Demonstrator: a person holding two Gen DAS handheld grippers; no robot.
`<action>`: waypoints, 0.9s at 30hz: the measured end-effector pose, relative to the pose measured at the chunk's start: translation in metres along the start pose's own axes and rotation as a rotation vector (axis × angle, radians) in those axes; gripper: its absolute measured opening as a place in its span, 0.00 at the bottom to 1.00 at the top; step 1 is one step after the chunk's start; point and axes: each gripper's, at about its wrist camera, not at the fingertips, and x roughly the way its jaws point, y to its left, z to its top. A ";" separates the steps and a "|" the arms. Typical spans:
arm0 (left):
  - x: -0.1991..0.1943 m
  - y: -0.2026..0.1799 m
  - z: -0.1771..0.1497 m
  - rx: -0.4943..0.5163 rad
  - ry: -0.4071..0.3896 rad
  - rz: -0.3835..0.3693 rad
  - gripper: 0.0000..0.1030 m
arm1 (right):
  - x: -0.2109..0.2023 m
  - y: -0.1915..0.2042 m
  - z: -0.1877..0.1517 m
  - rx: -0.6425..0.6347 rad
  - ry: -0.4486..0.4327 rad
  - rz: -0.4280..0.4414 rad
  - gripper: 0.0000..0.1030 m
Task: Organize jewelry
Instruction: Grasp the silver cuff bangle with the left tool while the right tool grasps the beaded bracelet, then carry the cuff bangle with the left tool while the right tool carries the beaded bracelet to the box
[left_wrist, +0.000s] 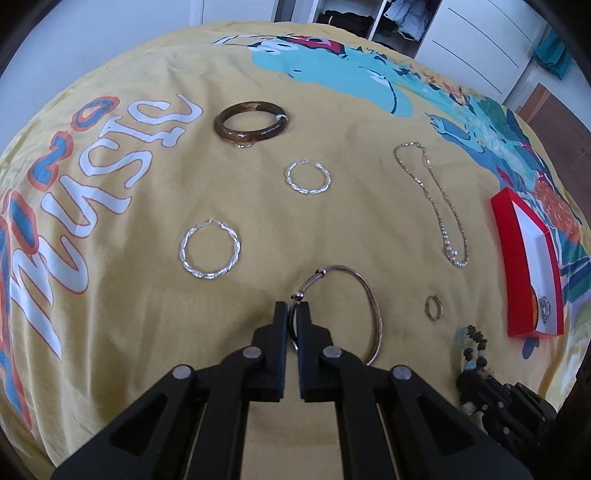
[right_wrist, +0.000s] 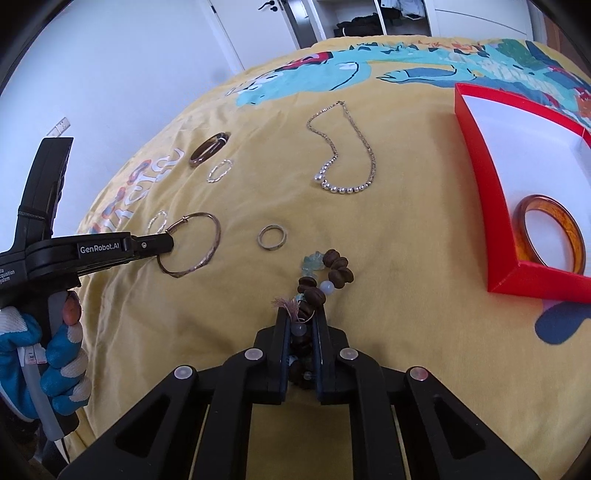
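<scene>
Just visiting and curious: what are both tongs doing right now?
Left tongs shut on thin bangle. Right tongs shut on beaded bracelet. Red box open at right, nothing blocking.

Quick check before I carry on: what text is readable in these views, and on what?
"GenRobot.AI": white print on the left gripper body.
"music": large white lettering on the yellow bedspread; letters beside it cut off.
Small white print at the gripper's edge: cut off, unreadable.

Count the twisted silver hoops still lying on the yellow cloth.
2. The nearer twisted silver hoop lies left of the left gripper; the farther twisted silver hoop lies just below the brown bangle. None seems hidden.
</scene>
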 end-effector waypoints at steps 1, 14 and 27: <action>-0.004 -0.001 -0.002 0.007 -0.003 -0.003 0.04 | -0.003 0.001 -0.001 0.000 -0.001 0.001 0.10; -0.072 -0.009 -0.024 0.061 -0.055 -0.040 0.02 | -0.067 0.032 -0.016 0.004 -0.070 0.033 0.10; -0.112 -0.072 -0.017 0.175 -0.094 -0.117 0.02 | -0.134 0.014 -0.016 0.025 -0.187 -0.006 0.10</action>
